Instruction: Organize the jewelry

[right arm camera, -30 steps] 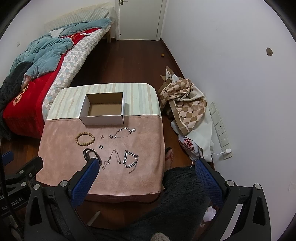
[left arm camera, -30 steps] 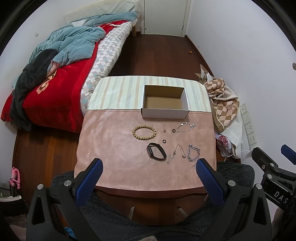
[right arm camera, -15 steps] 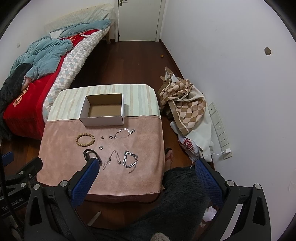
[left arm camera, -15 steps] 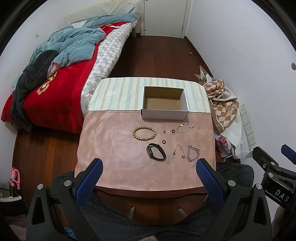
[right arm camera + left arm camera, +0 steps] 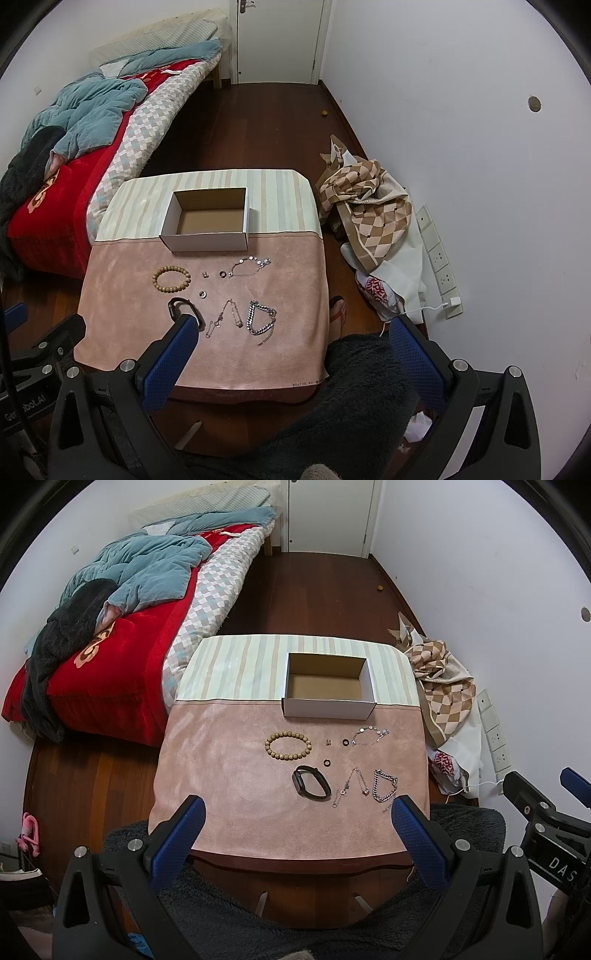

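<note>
Counted on the pink mat [image 5: 229, 775]: one cardboard box [image 5: 328, 706], one wooden bead bracelet [image 5: 288, 741], one black band [image 5: 311, 785], three small rings [image 5: 345, 742], three metal chains [image 5: 384, 791]. Two grippers seen, jaws spread.

Both wrist cameras look down from behind the near edge of the table [image 5: 221, 768], well back, sharing the cardboard box [image 5: 207, 240] and bed [image 5: 66, 155].

"DAS" on right claw [image 5: 554, 860]; "bot.AI" on left claw [image 5: 26, 406].
</note>
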The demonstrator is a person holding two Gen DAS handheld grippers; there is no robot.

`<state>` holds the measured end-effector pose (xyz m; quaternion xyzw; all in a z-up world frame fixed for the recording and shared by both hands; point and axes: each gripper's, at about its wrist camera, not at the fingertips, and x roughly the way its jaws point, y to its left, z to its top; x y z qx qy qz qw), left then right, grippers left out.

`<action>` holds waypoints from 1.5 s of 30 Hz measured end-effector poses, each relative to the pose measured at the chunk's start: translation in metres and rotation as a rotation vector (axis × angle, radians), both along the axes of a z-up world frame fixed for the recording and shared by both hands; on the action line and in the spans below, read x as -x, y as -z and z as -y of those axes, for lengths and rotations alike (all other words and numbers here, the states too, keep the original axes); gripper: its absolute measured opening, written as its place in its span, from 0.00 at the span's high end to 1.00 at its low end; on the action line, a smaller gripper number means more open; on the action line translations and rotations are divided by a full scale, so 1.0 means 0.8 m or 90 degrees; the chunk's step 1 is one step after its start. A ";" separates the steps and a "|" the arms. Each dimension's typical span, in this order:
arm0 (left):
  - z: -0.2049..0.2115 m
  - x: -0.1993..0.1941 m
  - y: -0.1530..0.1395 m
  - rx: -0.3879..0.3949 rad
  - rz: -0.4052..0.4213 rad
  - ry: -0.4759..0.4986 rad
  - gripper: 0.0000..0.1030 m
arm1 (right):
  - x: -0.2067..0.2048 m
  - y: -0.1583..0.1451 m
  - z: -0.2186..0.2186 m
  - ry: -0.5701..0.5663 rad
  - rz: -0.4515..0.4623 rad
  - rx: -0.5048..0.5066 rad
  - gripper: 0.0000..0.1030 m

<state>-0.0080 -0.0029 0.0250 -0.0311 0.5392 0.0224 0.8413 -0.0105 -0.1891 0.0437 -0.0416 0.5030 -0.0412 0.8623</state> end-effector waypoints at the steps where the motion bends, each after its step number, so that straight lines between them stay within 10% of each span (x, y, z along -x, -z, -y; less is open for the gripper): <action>1: 0.001 -0.001 -0.001 0.000 0.000 0.000 0.00 | 0.001 0.000 0.000 0.000 0.001 -0.001 0.00; 13: -0.014 -0.056 0.043 -0.074 0.024 -0.054 0.00 | -0.047 0.051 0.035 0.060 -0.001 -0.044 0.00; 25: -0.016 -0.112 0.218 -0.125 -0.128 -0.036 0.00 | -0.126 0.279 0.079 0.121 -0.180 -0.098 0.11; 34: -0.037 -0.122 0.308 -0.019 -0.238 -0.068 0.02 | -0.133 0.369 0.047 0.094 -0.221 -0.097 0.22; 40: -0.032 -0.128 0.340 0.023 -0.263 -0.069 0.27 | -0.135 0.385 0.037 0.086 -0.236 -0.093 0.29; 45: -0.028 -0.125 0.355 0.012 -0.254 -0.048 0.79 | -0.133 0.388 0.039 0.090 -0.230 -0.086 0.41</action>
